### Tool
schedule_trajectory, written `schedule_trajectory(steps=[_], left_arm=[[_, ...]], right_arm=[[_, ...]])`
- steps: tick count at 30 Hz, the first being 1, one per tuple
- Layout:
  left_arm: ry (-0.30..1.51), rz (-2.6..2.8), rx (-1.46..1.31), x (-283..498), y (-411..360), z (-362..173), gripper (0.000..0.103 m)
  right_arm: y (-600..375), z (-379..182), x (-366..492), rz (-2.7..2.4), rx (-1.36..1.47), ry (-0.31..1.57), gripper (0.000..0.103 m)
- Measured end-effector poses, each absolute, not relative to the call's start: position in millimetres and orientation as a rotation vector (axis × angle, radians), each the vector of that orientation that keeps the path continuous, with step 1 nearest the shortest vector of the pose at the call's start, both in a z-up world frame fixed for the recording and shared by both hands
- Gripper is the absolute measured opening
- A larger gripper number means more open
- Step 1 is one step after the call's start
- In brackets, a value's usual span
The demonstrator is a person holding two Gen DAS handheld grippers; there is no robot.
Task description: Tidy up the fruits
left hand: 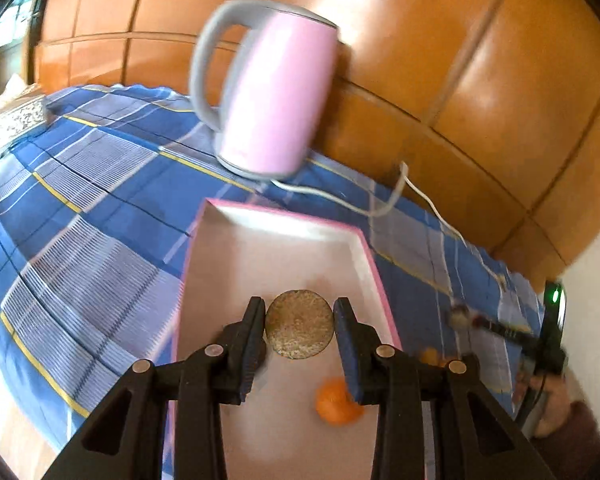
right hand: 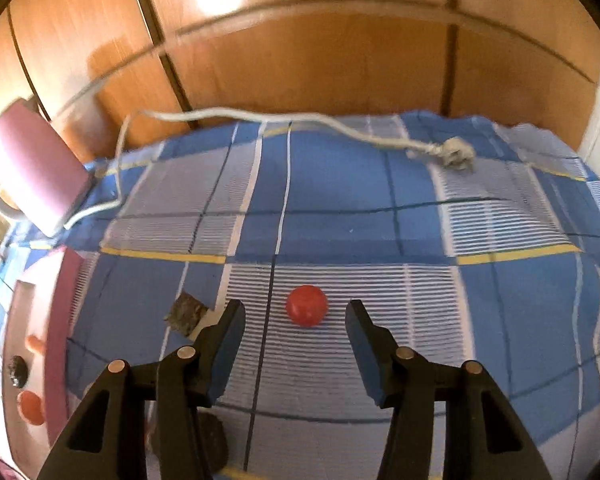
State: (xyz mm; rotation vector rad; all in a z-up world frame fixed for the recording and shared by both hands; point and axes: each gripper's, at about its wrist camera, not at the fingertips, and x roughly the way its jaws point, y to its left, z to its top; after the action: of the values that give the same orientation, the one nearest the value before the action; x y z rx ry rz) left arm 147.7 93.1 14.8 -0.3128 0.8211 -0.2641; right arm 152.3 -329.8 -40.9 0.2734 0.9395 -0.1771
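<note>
Left gripper (left hand: 300,326) fingers clamped on round brown kiwi (left hand: 299,324) over pink-rimmed box (left hand: 380,276). Right gripper (right hand: 296,322) fingers apart around small red ball-shaped fruit (right hand: 307,305) on blue checked desk cloth (right hand: 340,184).

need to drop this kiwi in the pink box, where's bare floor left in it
The far half of the shallow pink-rimmed box, toward the pink kettle, is bare. The near end is crowded: the round orange fruit lies there, under the brown kiwi held in the left gripper.
</note>
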Motion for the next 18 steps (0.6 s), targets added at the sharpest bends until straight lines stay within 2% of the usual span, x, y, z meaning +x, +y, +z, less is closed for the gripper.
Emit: schedule_trajectory(steps=[1,3,10,13,15,18], left_arm=[[0.817,-0.256,-0.329,153.6,98.3,14.9,0.036],[0.814,-0.236,-0.342,167.0,105.1,14.7,0.036],[0.852,-0.198,-0.298,207.0,106.5,-3.6,0.036],[0.857,-0.192,-0.258,214.2,101.7,-8.6,0.041],[0.852,-0.174,-0.236,212.8,100.7,-9.6,0.050],[0.829,-0.149,-0.216,198.5,101.2,-7.0,0.051]], right_arm=[[-328.8,-46.9,157.5,-0.176,0.264,0.965,0.030],[-330.2,-56.0,160.4,-0.202,0.252,0.995,0.022],[-331.6,-59.2,152.5,-0.196,0.216,0.991,0.022],[-332.2,-61.1,152.9,-0.199,0.196,0.988,0.022],[-330.5,-59.9,153.6,-0.202,0.186,0.988,0.022],[-327.8,-58.8,156.3,-0.205,0.163,0.992,0.022]])
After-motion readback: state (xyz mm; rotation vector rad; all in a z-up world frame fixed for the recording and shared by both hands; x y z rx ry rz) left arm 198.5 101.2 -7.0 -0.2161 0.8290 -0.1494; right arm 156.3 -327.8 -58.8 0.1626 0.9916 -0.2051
